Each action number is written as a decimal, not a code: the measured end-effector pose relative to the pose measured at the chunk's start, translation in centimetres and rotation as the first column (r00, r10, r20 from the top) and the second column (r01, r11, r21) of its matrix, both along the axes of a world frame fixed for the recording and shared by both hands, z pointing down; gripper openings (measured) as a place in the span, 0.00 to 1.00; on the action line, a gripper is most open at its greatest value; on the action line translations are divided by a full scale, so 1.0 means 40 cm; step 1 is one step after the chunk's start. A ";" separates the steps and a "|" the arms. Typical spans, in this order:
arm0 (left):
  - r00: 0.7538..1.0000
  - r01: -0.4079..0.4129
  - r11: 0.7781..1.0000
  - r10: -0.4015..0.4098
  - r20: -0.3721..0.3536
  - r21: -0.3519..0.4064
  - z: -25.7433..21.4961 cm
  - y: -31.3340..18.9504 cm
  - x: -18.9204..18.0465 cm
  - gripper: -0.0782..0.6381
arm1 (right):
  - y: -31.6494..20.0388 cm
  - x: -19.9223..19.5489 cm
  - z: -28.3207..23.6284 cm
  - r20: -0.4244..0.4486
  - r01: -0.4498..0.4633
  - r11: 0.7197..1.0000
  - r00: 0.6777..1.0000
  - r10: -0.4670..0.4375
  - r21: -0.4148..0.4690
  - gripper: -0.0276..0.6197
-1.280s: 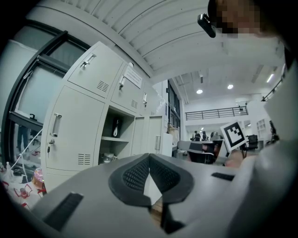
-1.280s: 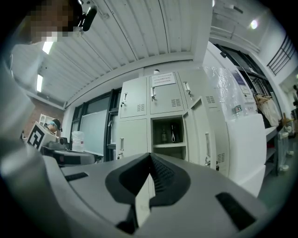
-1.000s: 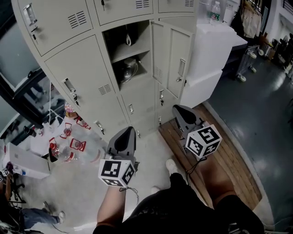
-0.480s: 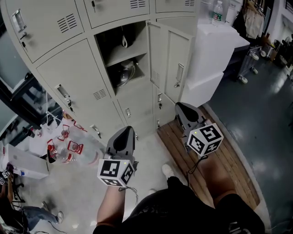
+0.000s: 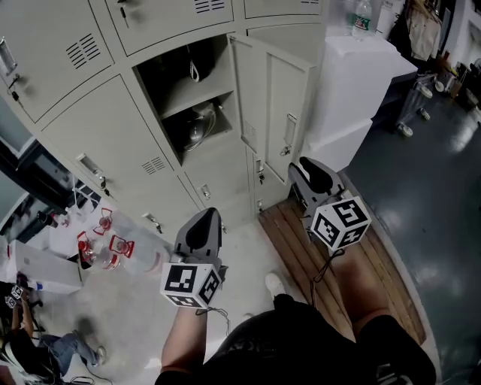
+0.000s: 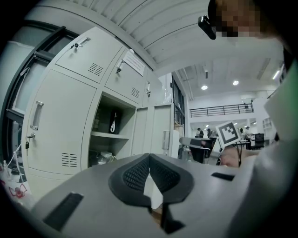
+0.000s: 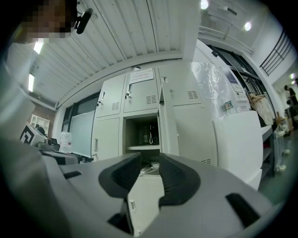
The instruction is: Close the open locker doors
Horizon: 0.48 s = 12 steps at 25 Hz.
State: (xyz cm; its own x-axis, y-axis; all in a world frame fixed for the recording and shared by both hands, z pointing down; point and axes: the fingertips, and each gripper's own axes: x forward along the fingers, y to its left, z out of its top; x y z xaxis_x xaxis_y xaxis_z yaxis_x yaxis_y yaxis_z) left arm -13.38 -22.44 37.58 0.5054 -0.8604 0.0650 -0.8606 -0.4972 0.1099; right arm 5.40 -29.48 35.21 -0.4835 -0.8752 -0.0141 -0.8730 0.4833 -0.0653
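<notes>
The beige lockers (image 5: 113, 143) stand ahead, with one middle compartment (image 5: 188, 98) open. Its door (image 5: 274, 113) swings out to the right, handle facing me. Inside are a shelf, a hanging cord (image 5: 194, 71) and a shiny metal bowl (image 5: 199, 128). My right gripper (image 5: 310, 171) hovers low in front of the open door, apart from it. Its jaws are opening, and the right gripper view (image 7: 150, 160) shows nothing between them. My left gripper (image 5: 204, 219) is held lower left of the compartment. The left gripper view (image 6: 149, 155) shows it shut and empty.
White foam blocks (image 5: 353, 75) with a water bottle (image 5: 363, 16) on top stand right of the lockers. A wooden pallet (image 5: 301, 256) lies underfoot at the right. Red-labelled bottles (image 5: 113, 244) sit on the floor at the left. A person (image 5: 30, 350) crouches at the bottom left.
The lockers have slid left and up in the head view. My right gripper has edged forward toward the open door. The left gripper has stayed put.
</notes>
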 end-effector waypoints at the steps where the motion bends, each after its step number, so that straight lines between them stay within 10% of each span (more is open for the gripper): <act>1: 1.000 0.001 1.000 -0.001 0.002 -0.002 0.002 -0.010 0.006 0.12 | -0.013 0.009 0.001 0.001 -0.004 1.000 1.000 0.004 0.000 0.24; 12: 1.000 0.024 1.000 -0.024 0.016 -0.012 0.017 -0.109 0.051 0.12 | -0.139 0.058 0.011 0.010 0.013 1.000 1.000 -0.013 0.001 0.33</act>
